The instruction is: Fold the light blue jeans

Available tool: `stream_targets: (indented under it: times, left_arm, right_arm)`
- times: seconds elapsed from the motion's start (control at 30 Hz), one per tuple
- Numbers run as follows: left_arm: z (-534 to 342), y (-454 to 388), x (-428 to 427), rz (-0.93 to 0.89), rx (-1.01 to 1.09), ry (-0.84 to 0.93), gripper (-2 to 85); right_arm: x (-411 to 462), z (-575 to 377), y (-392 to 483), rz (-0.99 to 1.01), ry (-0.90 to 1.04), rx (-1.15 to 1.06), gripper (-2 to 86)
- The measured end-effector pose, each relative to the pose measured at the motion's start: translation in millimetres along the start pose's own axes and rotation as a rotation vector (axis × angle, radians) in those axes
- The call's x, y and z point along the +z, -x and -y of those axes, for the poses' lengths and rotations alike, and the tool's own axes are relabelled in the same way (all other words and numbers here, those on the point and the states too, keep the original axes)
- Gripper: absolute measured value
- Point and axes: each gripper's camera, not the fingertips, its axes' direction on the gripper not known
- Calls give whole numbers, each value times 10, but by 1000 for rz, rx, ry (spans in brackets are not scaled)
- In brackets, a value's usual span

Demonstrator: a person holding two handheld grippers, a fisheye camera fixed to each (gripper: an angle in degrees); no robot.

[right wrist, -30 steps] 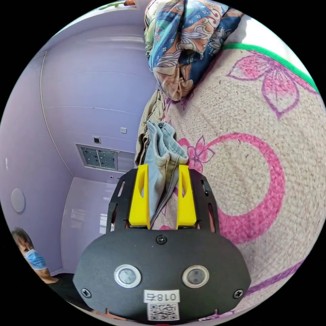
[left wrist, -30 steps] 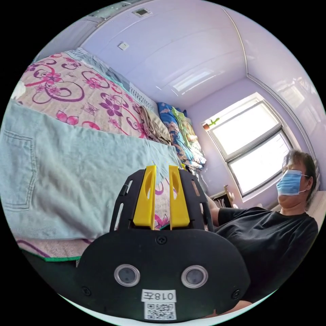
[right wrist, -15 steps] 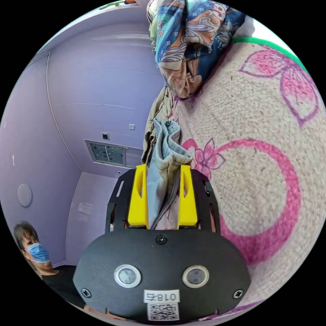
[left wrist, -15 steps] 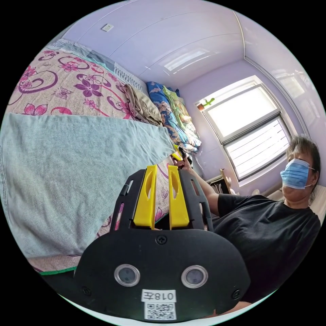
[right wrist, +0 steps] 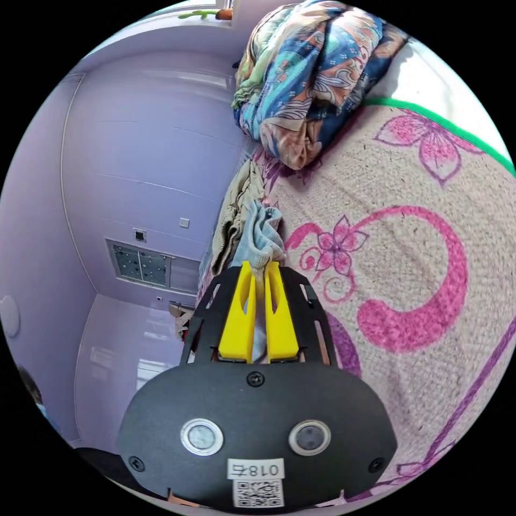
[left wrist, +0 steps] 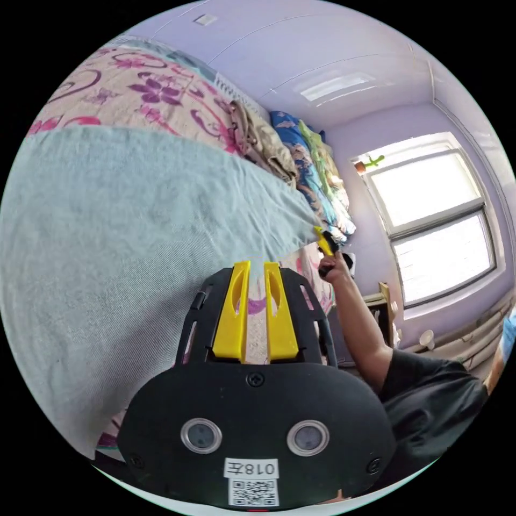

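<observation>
Left tool (left wrist: 252, 312): yellow jaws nearly together, a thin gap between them, nothing visibly pinched; it sits off the near edge of the light blue jeans (left wrist: 134, 236). Jeans lie spread on the flowered bed mat (left wrist: 140, 91), the pale denim running as one long panel from beside this tool away toward a far corner. At that far corner, in the left gripper view, the right tool (left wrist: 324, 243) shows as a sliver of yellow with the person's hand (left wrist: 334, 269) behind it. Right gripper view confirms: jaws clamped together on a bunched denim edge, cloth rising just past the tips. So the long axis of the garment runs tool to tool; right end is held, left end is not. Judgement: the left tool is nearer the free end and needs to take that edge before any fold across. Beyond, against the wall: folded beige clothes (left wrist: 263, 142), then the blue patterned quilt (left wrist: 306, 161), then the window (left wrist: 435, 215).
</observation>
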Motion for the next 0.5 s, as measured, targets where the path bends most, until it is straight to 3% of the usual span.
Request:
stream_targets:
  times: [0.1, 0.2, 0.33, 0.5]
  left_arm:
    - [-85, 279, 248, 34, -147, 72, 25]
    - [-250, 433, 51, -142, -160, -4, 29]
    - [-634, 576, -750, -277, -91, -215, 38]
    - [-1278, 1043, -1747, -208, -145, -444, 41]
  right_arm:
    - [101, -251, 291, 35, -5, -117, 22]
    - [338, -588, 870, 77, 56, -316, 23]
    - [956, -1570, 1855, 64, 221, -706, 25]
    - [1984, -3407, 2263, -82, 410, -1104, 29]
